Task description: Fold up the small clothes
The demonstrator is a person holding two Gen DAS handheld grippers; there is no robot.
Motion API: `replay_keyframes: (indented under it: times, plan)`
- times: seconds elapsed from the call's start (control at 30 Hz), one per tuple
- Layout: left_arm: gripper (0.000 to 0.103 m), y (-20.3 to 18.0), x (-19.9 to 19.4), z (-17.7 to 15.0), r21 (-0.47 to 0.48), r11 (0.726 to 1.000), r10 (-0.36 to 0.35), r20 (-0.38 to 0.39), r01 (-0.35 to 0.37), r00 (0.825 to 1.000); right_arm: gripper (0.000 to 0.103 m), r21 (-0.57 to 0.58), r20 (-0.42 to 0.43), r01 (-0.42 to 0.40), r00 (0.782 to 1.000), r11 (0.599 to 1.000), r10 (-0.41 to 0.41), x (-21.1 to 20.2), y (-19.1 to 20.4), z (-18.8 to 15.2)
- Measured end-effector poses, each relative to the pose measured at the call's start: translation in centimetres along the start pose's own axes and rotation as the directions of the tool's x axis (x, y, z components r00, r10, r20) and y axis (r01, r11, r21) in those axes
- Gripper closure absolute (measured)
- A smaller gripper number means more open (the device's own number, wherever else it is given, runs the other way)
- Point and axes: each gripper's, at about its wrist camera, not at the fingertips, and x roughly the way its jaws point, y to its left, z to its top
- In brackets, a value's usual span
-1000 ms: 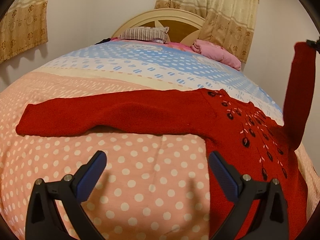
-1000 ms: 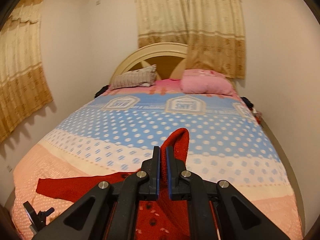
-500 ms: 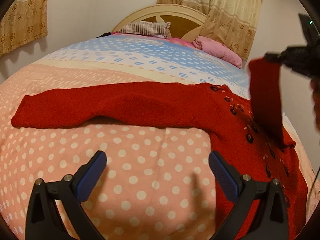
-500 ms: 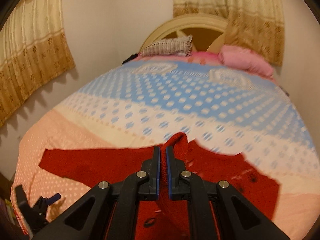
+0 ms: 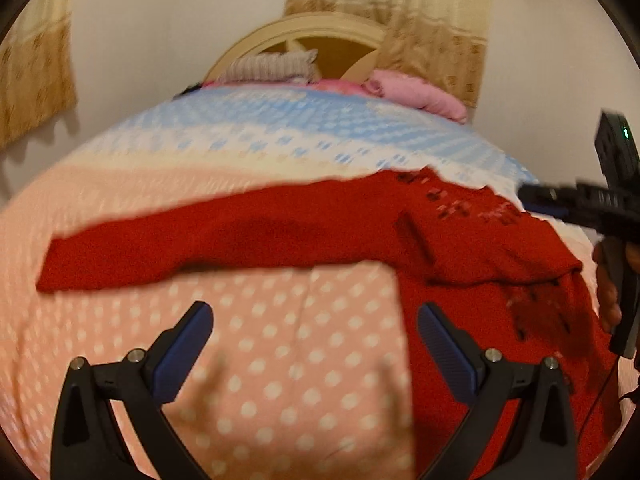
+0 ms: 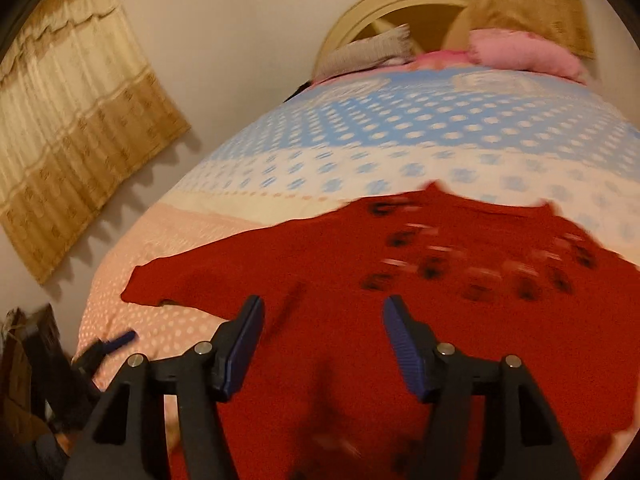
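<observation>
A red knit sweater (image 5: pixel 460 240) with dark embroidered dots lies flat on the bed. Its left sleeve (image 5: pixel 180 240) stretches out to the left. Its right sleeve (image 5: pixel 492 256) lies folded across the chest. My left gripper (image 5: pixel 314 340) is open and empty above the pink dotted cover, just in front of the left sleeve. My right gripper (image 6: pixel 322 332) is open and empty, hovering over the sweater's body (image 6: pixel 400 280). It also shows at the right edge of the left wrist view (image 5: pixel 544 202).
The bed cover (image 5: pixel 280 360) is pink with white dots near me, cream and blue farther back. A striped pillow (image 5: pixel 272 66) and a pink pillow (image 5: pixel 416 94) lie by the headboard. Curtains hang on the walls. The left gripper shows at the right wrist view's lower left (image 6: pixel 108 346).
My right gripper carried the right sleeve down across the sweater's chest, opened and let it go. The sleeve now lies folded on the body. My left gripper stayed open.
</observation>
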Motion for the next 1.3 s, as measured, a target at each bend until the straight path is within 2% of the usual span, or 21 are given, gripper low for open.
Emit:
replay_keyframes:
  times: [0.07, 0.17, 0.27, 0.33, 0.4, 0.47, 0.7, 0.87, 0.9, 1.0, 1.03, 1.07, 1.1, 1.13, 1.17, 1.2, 1.3]
  plan:
    - [0.0, -1.4, -0.1, 1.6, 0.033, 0.998, -0.053, 0.008, 0.052, 0.999, 0.04, 0.032, 0.022, 0.071, 0.997, 0.997, -0.072, -2.7, -2.1, -0.9]
    - [0.0, -3.2, 1.4, 3.5, 0.039, 0.988, -0.148, -0.009, 0.148, 0.989, 0.04, 0.111, 0.052, 0.192, 0.979, 0.975, -0.199, -6.4, -5.3, -2.9]
    - [0.006, -5.3, 4.2, 4.5, 0.044, 0.982, -0.178, -0.063, 0.181, 0.982, 0.04, 0.208, 0.037, 0.235, 0.968, 0.95, -0.248, -9.2, -8.0, -5.7]
    - [0.021, -6.4, 5.9, 4.6, 0.058, 0.983, -0.171, -0.094, 0.177, 0.981, 0.04, 0.241, 0.02, 0.267, 0.96, 0.933, -0.28, -10.4, -9.4, -7.9]
    - [0.021, -7.5, 7.2, 4.3, 0.076, 0.981, -0.166, -0.117, 0.176, 0.979, 0.04, 0.239, -0.011, 0.328, 0.942, 0.914, -0.335, -11.1, -10.4, -9.8]
    - [0.027, -8.2, 8.2, 4.1, 0.08, 0.981, -0.164, -0.134, 0.176, 0.977, 0.04, 0.24, -0.039, 0.368, 0.928, 0.898, -0.37, -11.7, -11.5, -11.3]
    - [0.027, -8.9, 9.8, 3.2, 0.097, 0.985, -0.121, -0.182, 0.14, 0.976, 0.04, 0.276, -0.109, 0.313, 0.95, 0.909, -0.294, -12.9, -12.1, -15.1]
    - [0.027, -8.4, 10.2, 3.2, 0.058, 0.986, -0.144, -0.2, 0.159, 0.969, 0.04, 0.264, -0.139, 0.32, 0.946, 0.91, -0.293, -15.8, -9.2, -18.9]
    - [0.027, -8.3, 10.2, 3.3, 0.043, 0.985, -0.154, -0.201, 0.166, 0.967, 0.04, 0.248, -0.149, 0.325, 0.944, 0.913, -0.296, -16.3, -8.3, -19.7]
    - [0.027, -8.1, 10.2, 3.4, 0.032, 0.986, -0.157, -0.2, 0.166, 0.967, 0.04, 0.175, -0.189, 0.385, 0.916, 0.906, -0.353, -17.3, -6.0, -22.2]
    - [0.027, -8.0, 10.1, 3.4, 0.029, 0.986, -0.155, -0.201, 0.164, 0.967, 0.042, 0.164, -0.197, 0.394, 0.912, 0.905, -0.361, -17.6, -5.4, -23.0]
    - [0.027, -8.0, 10.3, 3.4, 0.026, 0.986, -0.153, -0.202, 0.162, 0.967, 0.054, 0.148, -0.206, 0.401, 0.906, 0.904, -0.369, -17.9, -4.7, -23.8]
    - [0.027, -8.0, 10.3, 3.5, 0.024, 0.987, -0.153, -0.203, 0.161, 0.967, 0.065, 0.112, -0.217, 0.43, 0.89, 0.896, -0.4, -18.0, -4.0, -24.5]
    - [0.027, -8.0, 10.3, 3.5, 0.021, 0.987, -0.154, -0.201, 0.161, 0.967, 0.086, 0.086, -0.222, 0.442, 0.882, 0.893, -0.415, -18.3, -3.5, -24.9]
    - [0.027, -8.0, 10.2, 3.5, 0.019, 0.987, -0.155, -0.198, 0.162, 0.968, 0.097, 0.095, -0.235, 0.413, 0.893, 0.906, -0.383, -18.7, -3.3, -25.2]
    - [0.027, -8.0, 10.1, 3.5, 0.018, 0.986, -0.156, -0.197, 0.163, 0.968, 0.097, 0.109, -0.258, 0.389, 0.9, 0.915, -0.352, -18.9, -3.1, -25.6]
    - [0.027, -8.1, 9.8, 3.5, 0.022, 0.985, -0.163, -0.197, 0.17, 0.967, 0.097, 0.079, -0.281, 0.394, 0.89, 0.916, -0.358, -19.5, -2.4, -26.7]
